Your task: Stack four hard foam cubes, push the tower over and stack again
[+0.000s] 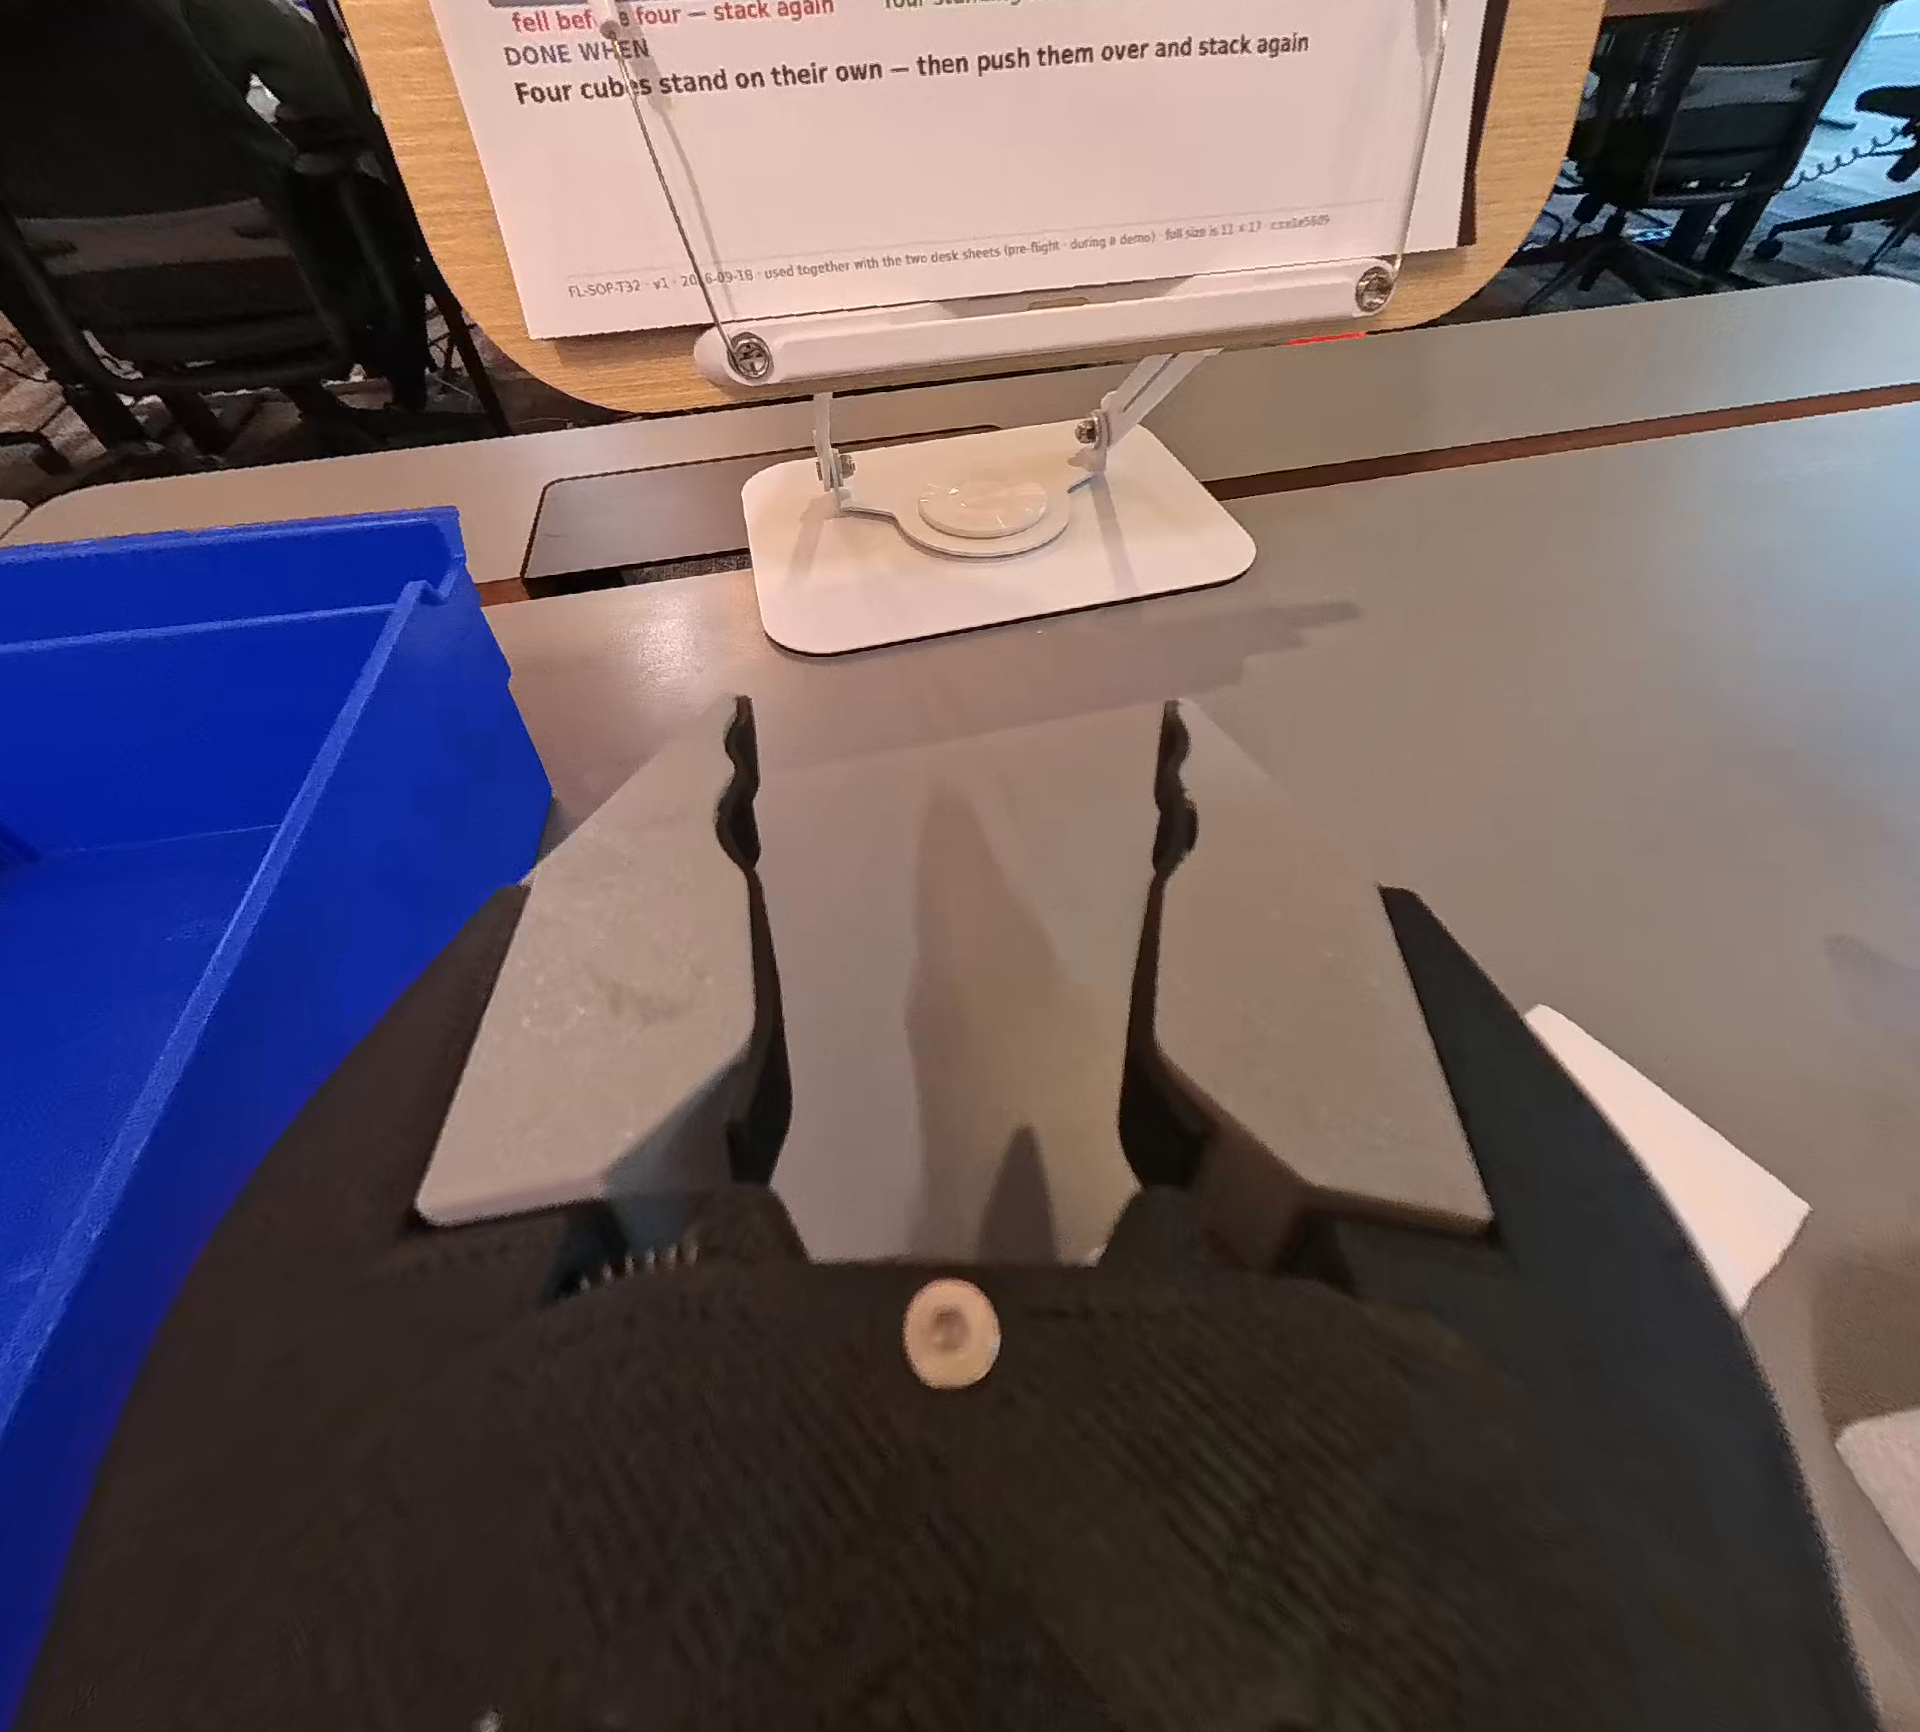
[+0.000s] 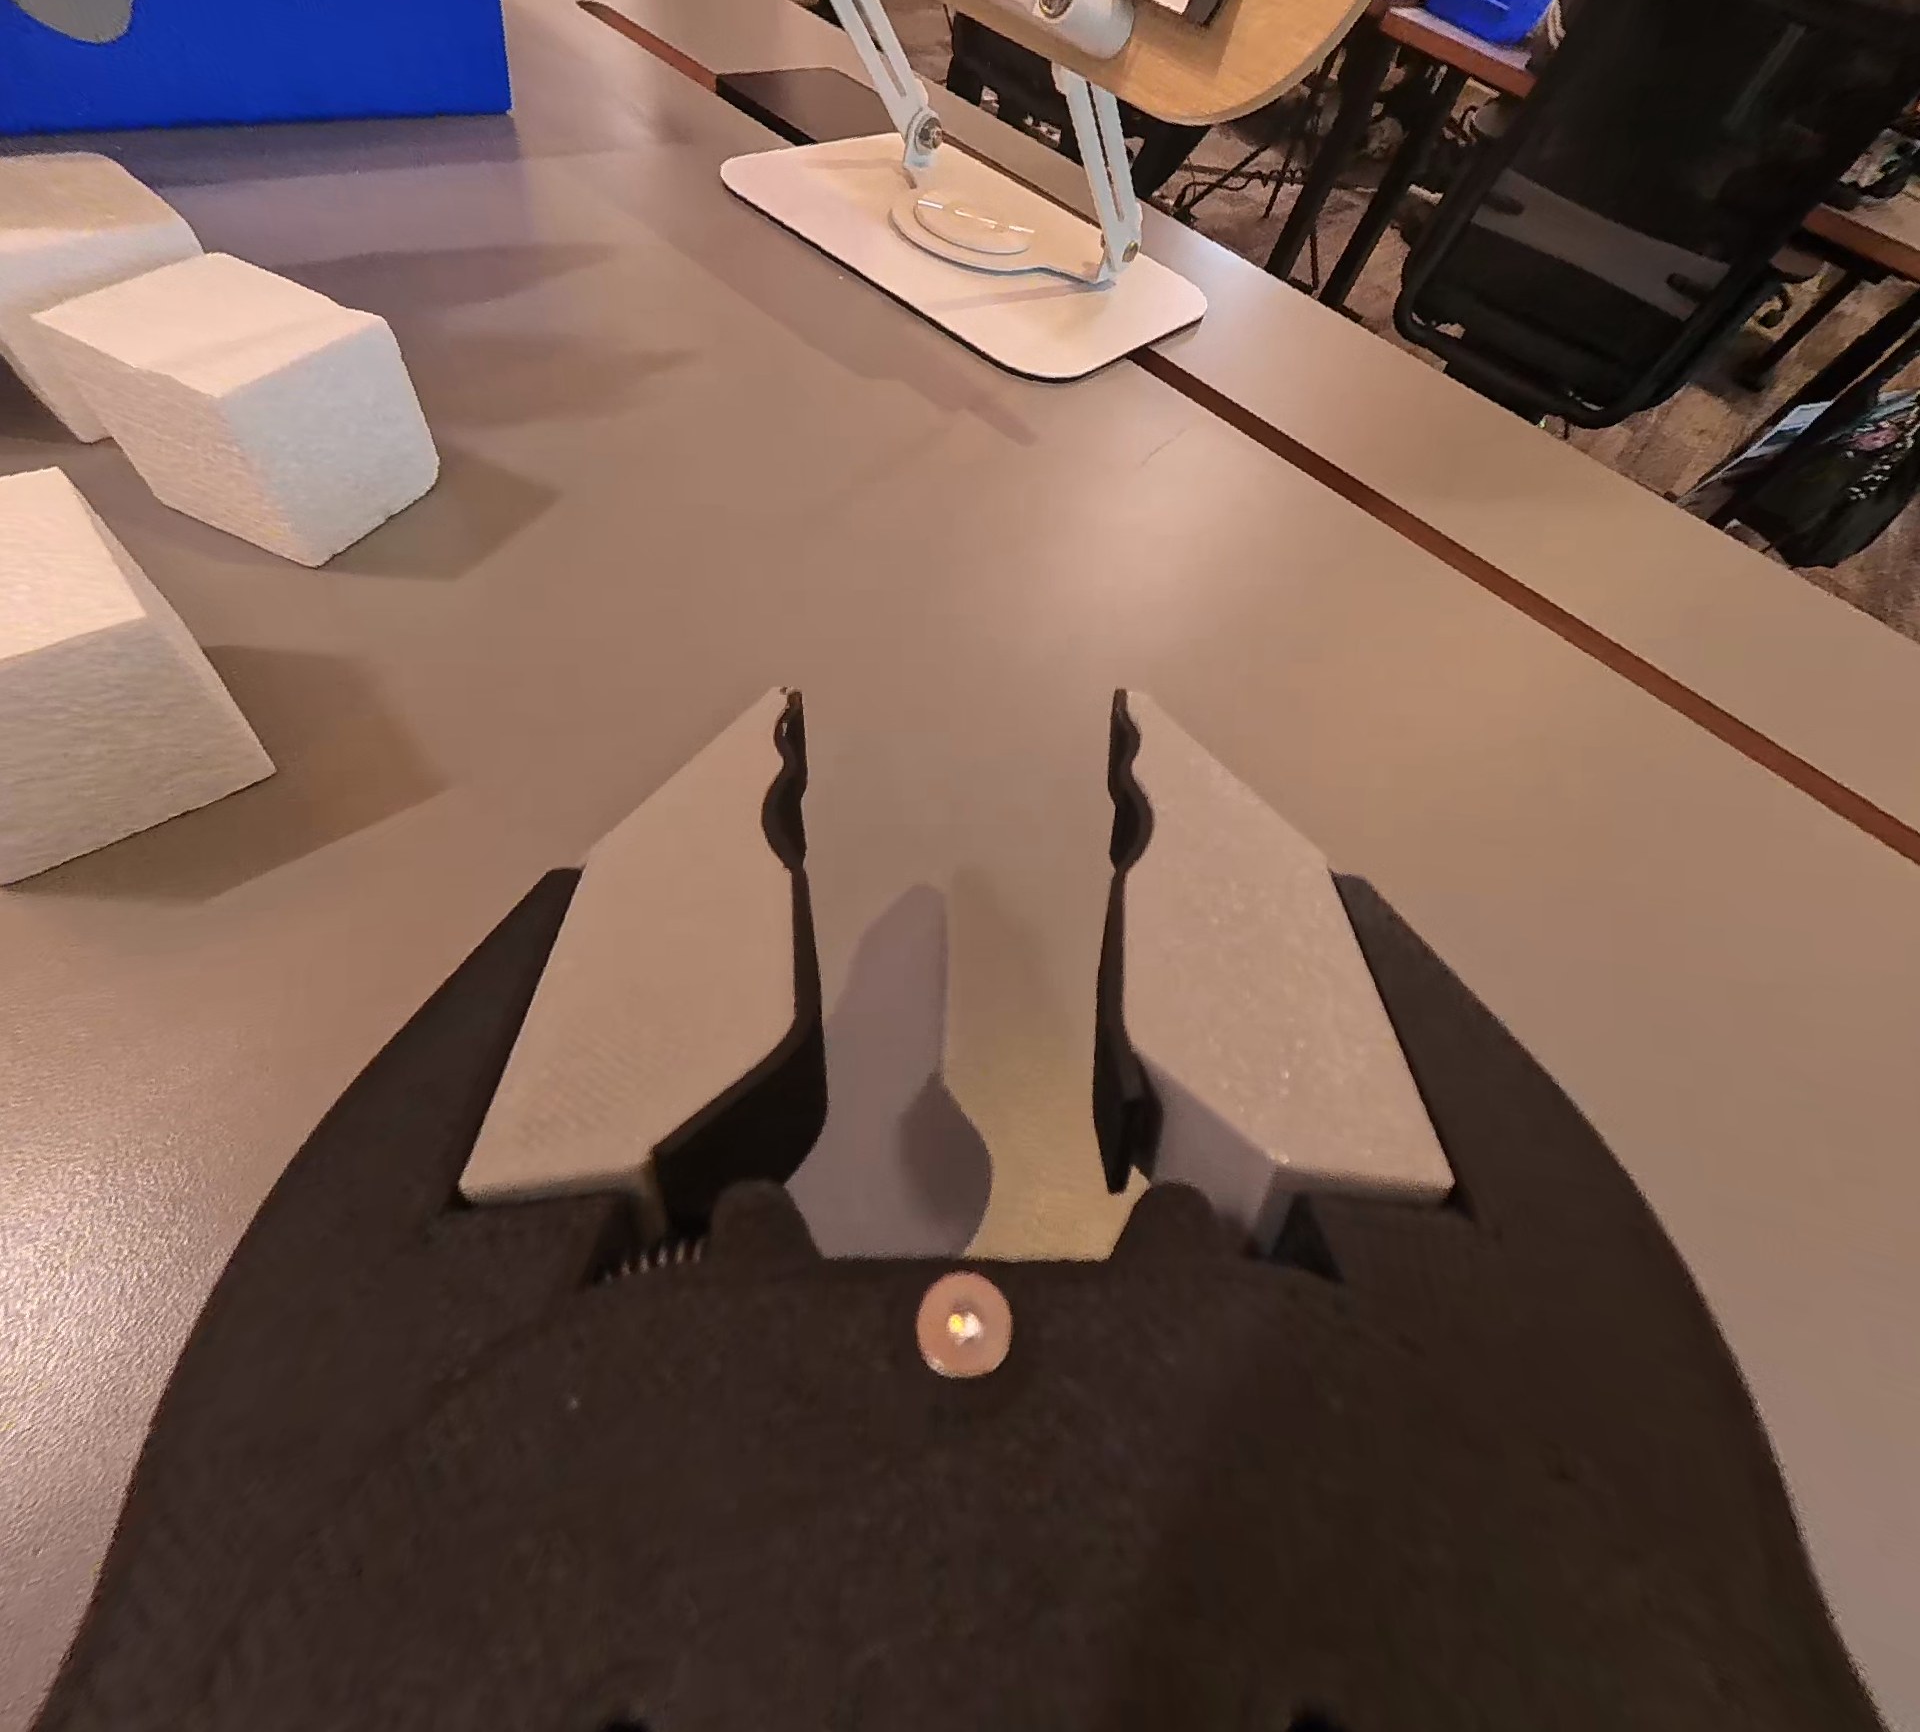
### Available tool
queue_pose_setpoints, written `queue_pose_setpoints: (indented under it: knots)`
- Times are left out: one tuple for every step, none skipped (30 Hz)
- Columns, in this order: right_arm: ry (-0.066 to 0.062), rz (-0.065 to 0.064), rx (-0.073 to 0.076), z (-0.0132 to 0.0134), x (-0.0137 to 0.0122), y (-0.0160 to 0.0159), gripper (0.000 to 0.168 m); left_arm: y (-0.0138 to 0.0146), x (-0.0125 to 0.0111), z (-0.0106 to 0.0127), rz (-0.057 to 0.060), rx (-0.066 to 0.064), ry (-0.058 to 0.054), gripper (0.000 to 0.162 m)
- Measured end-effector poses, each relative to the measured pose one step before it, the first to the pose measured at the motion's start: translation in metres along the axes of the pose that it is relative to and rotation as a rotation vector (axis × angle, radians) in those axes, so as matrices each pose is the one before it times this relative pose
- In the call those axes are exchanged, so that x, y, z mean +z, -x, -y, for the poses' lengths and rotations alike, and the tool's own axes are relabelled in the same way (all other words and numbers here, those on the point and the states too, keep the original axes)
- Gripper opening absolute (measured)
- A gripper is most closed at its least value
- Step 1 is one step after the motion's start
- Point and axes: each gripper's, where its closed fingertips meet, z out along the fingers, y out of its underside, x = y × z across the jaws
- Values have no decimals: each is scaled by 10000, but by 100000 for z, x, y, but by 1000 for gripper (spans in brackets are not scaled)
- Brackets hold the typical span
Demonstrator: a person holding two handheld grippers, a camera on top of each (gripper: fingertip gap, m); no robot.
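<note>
Left gripper [image 1: 956, 726] jaws spread, empty, blue bin [image 1: 208, 851] at left, right gripper [image 2: 956, 716] jaws spread, empty, three cubes [image 2: 249, 404] unstacked at left, stand [image 2: 966, 248] far

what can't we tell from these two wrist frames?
- Cube count: right wrist view shows three white foam cubes, two cut by the left edge; a fourth is unconfirmed.
- Left wrist view: a white piece is mostly hidden behind the left hand-held gripper, so its identity is unclear.
- Blue bin: cut off by the left edge, contents not fully visible.
- Right hand-held gripper is open and empty.
</note>
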Motion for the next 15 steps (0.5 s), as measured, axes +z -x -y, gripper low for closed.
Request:
queue_pose_setpoints:
  knots:
    - [13, 17, -7, -39, 8, 45, 56, -55, 35, -23, -29, -37, 0, 76]
    - [-7, 3, -12, 38, -25, 27, 56, -85, 57, -76, -46, -37, 32, 76]
    - [-37, -5, -15, 112, -55, -1, 56, -128, 55, -98, -80, -18, 50, 77]
    - [-53, -8, -15, 145, -70, -15, 56, -133, 40, -79, -73, -21, 31, 78]
    - [-48, -18, -3, 107, -64, -28, 56, -58, 25, -31, -23, -26, 14, 78]
    - [-34, -11, 12, 77, -57, -35, 56, -15, 4, -21, -5, -12, 1, 78]
    - [-10, 2, 28, 23, -37, -16, 56, -6, -4, -22, 0, -9, 9, 78]
    - [-4, 0, 31, -7, -34, -25, 56, -2, 6, -33, 2, -9, 12, 78]
    - [-15, 2, 24, 17, -31, -29, 56, 0, 10, -28, 3, 7, 8, 78]
    - [-12, 3, 25, 4, -29, -26, 56, -7, 18, -61, 2, 25, 20, 78]
    - [-15, 10, 28, 13, -20, -7, 56, -1, 14, -55, 4, 29, 32, 77]
    - [-12, 17, 34, -6, -9, 16, 56, -10, 6, -25, -2, 28, 22, 77]
    - [2, 20, 32, -31, 28, 19, 56, -25, -6, 27, -10, 25, 2, 77]
    - [22, 13, 22, -90, 64, 30, 55, -31, -39, 59, -11, 25, -14, 77]
    - [48, 5, 13, -128, 76, -2, 55, -10, -45, 79, -4, 27, -24, 77]
